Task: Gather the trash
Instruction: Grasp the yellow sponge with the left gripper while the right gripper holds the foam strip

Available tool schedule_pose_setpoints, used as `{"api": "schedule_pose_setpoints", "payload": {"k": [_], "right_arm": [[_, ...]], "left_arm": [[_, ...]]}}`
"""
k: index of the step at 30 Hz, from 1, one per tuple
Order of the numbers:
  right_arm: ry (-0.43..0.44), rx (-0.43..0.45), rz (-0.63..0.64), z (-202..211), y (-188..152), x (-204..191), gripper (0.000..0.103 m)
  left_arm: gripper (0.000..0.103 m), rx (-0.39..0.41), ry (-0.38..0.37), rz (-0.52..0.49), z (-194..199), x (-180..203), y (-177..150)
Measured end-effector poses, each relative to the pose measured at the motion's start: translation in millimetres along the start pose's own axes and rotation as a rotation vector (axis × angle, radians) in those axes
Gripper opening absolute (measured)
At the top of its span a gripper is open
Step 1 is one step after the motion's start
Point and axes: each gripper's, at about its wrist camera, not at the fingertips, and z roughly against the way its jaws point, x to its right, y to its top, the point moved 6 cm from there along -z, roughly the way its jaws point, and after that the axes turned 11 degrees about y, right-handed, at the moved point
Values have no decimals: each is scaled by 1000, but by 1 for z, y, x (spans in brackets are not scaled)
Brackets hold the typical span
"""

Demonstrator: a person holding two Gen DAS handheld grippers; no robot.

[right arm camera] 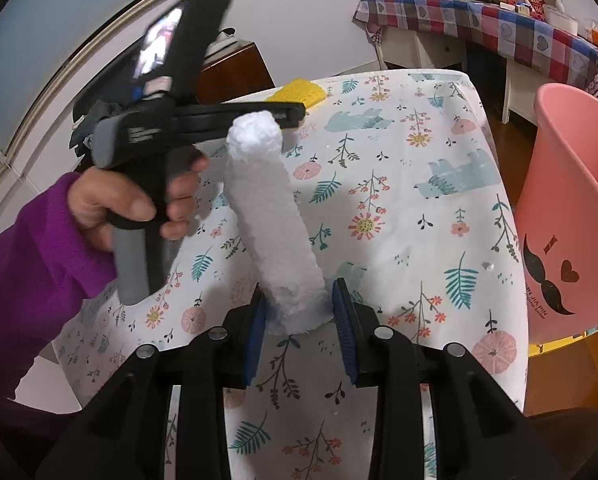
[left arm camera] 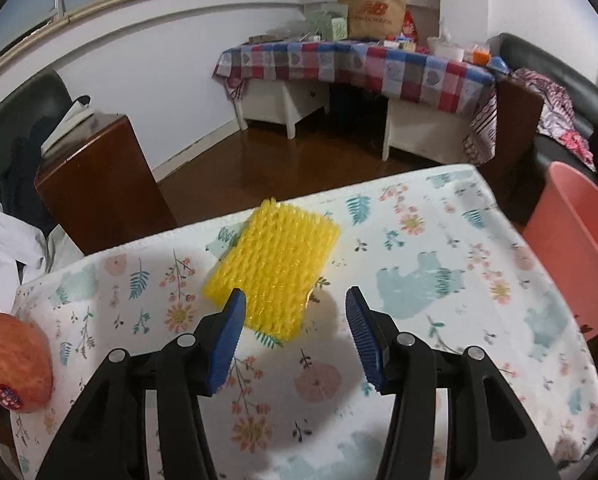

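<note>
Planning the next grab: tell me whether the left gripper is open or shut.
Open. The left gripper has its blue pads spread apart above the yellow foam net, with nothing pinched between them.

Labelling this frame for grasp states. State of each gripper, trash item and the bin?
Left gripper: open, nothing between the pads.
Right gripper: shut on white foam stick.
Yellow foam net sleeve: flat on the table, ungrasped.
Pink plastic bin: upright beside the table, top open.
</note>
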Motion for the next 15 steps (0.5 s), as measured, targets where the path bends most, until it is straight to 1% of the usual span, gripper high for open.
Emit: {"api": "schedule_pose_setpoints", "payload": {"k": [3,5,6,7,8,11,15], "right_arm": [[8,3,-6,0,0,1,33],[11,4,-7,0,0,0,33],[13,5,-9,0,0,1,33],[14,5,-9,1,0,1,33],[15,6,-10,1,0,1,33],[19,7,-14,1,0,1,33],[22,8,-16,1,1,1,33]], "left_arm": [[40,-3,5,19,-2,-4,1],[24,-4,24,14,-4,-7,1],[21,-3,29,13,-4,-8,1],[15,0,32,16,-3,-11,1],[10,1,35,24,0,-13,0],[9,0,23,67,10,-22,-2],[9,18,-28,130,40,-30,-9]]}}
